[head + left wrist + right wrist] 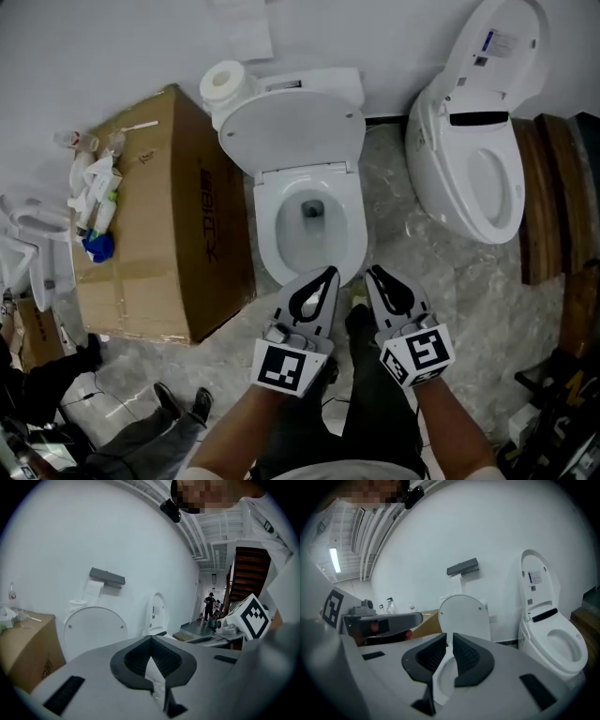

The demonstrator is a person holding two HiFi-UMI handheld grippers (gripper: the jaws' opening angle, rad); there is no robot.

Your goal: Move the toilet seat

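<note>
- White oval plastic toilet seat [291,131] leans upright behind the white ceramic bowl [266,230], self-propped.
- Left gripper [329,273], right gripper [372,272] before the bowl: you hold both clenched, empty.

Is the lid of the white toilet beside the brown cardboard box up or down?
Up: the white oval lid leans back against the white cistern, leaving the white bowl open to view.
</note>
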